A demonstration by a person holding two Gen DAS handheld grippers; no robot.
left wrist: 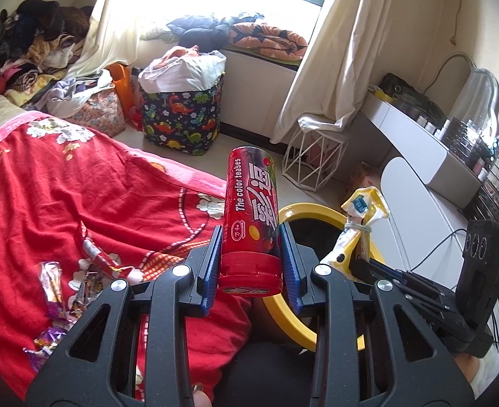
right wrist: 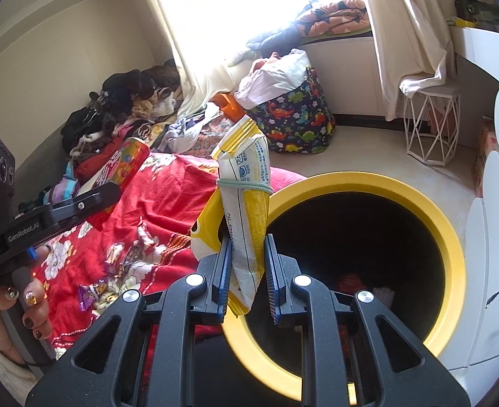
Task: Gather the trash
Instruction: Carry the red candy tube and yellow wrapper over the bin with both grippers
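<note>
My left gripper is shut on a red candy tube, which stands up between the blue pads with its cap toward the camera. It hangs over the red flowered blanket, just left of the yellow-rimmed bin. My right gripper is shut on a yellow and white snack bag tied with a green rubber band. That bag hangs over the left rim of the bin, whose inside is dark. Several shiny candy wrappers lie on the blanket.
A dinosaur-print hamper full of laundry stands on the floor ahead. A white wire stool and a white dresser are to the right. Clothes are piled at the far left. A hand with painted nails grips the left tool.
</note>
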